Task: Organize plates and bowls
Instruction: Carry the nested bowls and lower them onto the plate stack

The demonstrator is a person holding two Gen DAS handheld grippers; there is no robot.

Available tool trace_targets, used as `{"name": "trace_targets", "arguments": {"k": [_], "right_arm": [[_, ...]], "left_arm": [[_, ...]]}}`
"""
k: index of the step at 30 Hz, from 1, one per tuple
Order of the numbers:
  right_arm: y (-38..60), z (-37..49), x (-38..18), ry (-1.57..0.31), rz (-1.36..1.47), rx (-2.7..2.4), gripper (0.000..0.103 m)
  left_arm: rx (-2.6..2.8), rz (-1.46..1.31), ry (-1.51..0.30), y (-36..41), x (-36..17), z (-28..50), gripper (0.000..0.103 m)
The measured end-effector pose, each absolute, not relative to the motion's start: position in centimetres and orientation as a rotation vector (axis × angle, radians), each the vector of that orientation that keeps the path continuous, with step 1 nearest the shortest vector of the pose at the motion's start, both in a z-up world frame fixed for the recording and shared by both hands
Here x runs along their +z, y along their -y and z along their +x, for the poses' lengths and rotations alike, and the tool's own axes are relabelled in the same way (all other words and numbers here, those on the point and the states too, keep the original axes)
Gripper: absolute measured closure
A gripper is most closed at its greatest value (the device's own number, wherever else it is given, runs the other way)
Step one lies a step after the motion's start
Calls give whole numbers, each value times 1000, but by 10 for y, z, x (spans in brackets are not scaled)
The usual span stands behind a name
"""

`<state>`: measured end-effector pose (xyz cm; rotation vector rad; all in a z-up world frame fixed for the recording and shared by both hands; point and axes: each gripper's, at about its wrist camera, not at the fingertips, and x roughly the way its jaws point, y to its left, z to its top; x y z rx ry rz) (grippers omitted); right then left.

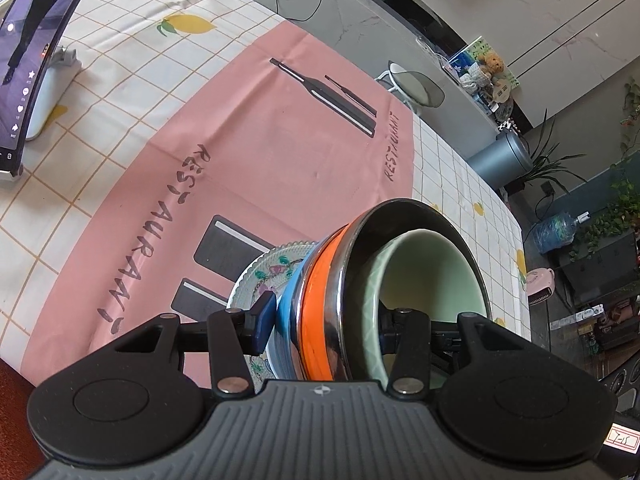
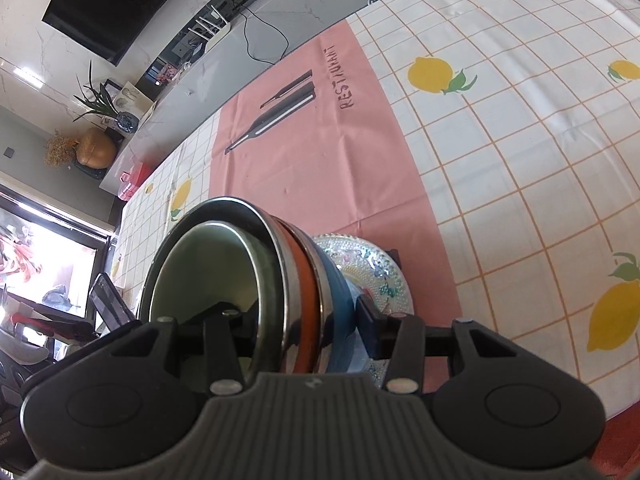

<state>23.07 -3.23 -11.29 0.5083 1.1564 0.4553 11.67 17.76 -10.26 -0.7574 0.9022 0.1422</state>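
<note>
In my left wrist view, a phone (image 1: 30, 64) leaned on its white stand at the far left, on the lemon-printed checked tablecloth (image 1: 120, 60). Next came the smooth pink placemat (image 1: 256, 152), creased, with black lettering and cutlery shapes. Over it I held the stack tipped on edge. My left gripper (image 1: 326, 328) was clamped across its rims: one blue pad sat on the beaded glass plate (image 1: 266, 276) with its floral pattern, and the other finger reached inside the pale green glazed bowl (image 1: 424, 272). Between them lay a matte blue bowl (image 1: 286, 312), a glossy orange bowl (image 1: 316, 312) with a polished steel rim, and a round shiny steel bowl (image 1: 400, 210) around the green one.

In my right wrist view the order ran the other way: steel bowl (image 2: 224, 208) leftmost, its mirrored inside curved, then the orange band (image 2: 306, 300), the blue bowl (image 2: 340, 300) and the bumpy glass plate (image 2: 376, 268). My right gripper (image 2: 304, 332) also pinched the stack, its pad against the plate's underside, above the pink mat (image 2: 320, 160) and checked cloth (image 2: 520, 160).
</note>
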Motion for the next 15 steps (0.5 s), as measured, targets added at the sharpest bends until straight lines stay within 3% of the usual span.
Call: {"name": "trace_targets", "arguments": {"k": [15], "right_arm": [[28, 235, -130, -1191, 508, 467, 58]], "left_arm": [[164, -719, -922, -178, -109, 120, 51]]}}
